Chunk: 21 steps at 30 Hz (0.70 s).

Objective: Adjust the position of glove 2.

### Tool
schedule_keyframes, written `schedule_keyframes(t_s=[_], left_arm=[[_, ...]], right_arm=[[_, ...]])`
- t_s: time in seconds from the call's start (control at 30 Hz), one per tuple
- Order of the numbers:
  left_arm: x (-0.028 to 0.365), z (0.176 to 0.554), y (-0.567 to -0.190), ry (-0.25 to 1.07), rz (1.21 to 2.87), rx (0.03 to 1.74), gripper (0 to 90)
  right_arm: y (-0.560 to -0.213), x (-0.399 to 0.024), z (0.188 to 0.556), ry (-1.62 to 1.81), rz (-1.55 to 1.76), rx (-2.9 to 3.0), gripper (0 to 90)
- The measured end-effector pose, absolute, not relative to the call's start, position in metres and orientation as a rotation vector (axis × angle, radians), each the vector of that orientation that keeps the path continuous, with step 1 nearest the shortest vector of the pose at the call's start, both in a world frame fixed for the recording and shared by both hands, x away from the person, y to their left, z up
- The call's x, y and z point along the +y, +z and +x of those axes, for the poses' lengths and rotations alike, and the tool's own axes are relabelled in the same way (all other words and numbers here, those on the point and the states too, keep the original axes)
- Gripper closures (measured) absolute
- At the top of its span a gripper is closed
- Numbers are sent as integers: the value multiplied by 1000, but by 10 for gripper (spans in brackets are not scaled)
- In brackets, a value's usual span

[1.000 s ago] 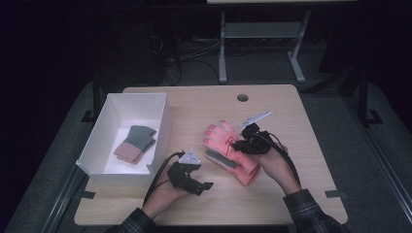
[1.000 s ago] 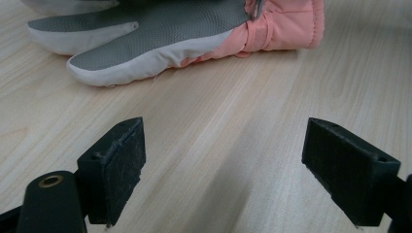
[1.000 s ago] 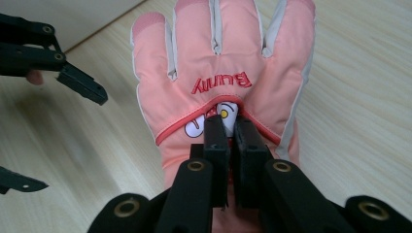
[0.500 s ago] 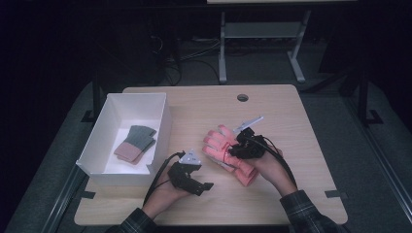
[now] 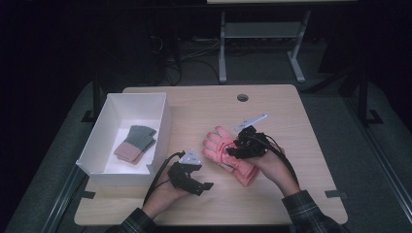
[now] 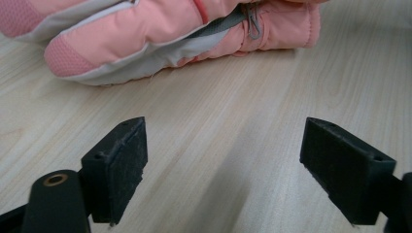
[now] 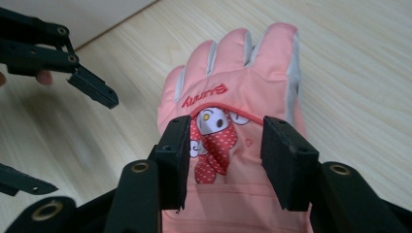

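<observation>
A pink padded glove (image 5: 226, 156) with a cartoon patch (image 7: 214, 141) lies flat on the wooden table, fingers pointing toward the far left. My right gripper (image 5: 234, 148) is over the back of the glove, open, its jaws (image 7: 226, 145) partly drawn in on either side of the patch. My left gripper (image 5: 200, 174) rests on the table just left of the glove with its jaws (image 6: 223, 145) wide open and nothing between them. The glove's cuff (image 6: 272, 24) and thumb (image 6: 97, 63) lie a short way ahead of the left gripper. The left gripper (image 7: 82, 143) is also in the right gripper view, at the left.
A white open box (image 5: 165, 121) stands at the table's left and holds a folded grey and pink pair (image 5: 136, 143). A round cable hole (image 5: 242, 97) sits near the far edge. Bare wood lies right of the glove and along the front edge.
The right gripper and the glove have shifted a little toward the person and down onto the table. The left gripper has stayed put.
</observation>
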<state>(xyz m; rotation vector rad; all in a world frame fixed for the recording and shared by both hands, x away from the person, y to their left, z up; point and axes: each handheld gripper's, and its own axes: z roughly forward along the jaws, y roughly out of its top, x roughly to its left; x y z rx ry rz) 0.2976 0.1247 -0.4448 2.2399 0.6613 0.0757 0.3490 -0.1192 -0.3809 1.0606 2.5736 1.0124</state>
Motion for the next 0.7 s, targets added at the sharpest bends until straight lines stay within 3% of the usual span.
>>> schedule_keyframes(t_s=[0.2, 0.23, 0.4, 0.57, 0.7], left_arm=[[128, 298, -441, 90, 2231, 654, 287], [129, 298, -440, 80, 2224, 654, 323], [132, 299, -433, 61, 2191, 655, 602], [132, 302, -425, 40, 2164, 676, 893], [127, 307, -424, 41, 2179, 690, 896]], right_arm=[[-376, -123, 348, 1038, 1058, 2562, 647], [-373, -125, 347, 1053, 1057, 2557, 707], [-363, -136, 346, 1082, 1033, 2537, 882], [-357, -156, 348, 1086, 1040, 2497, 900], [-360, -180, 354, 1062, 1060, 2470, 900]])
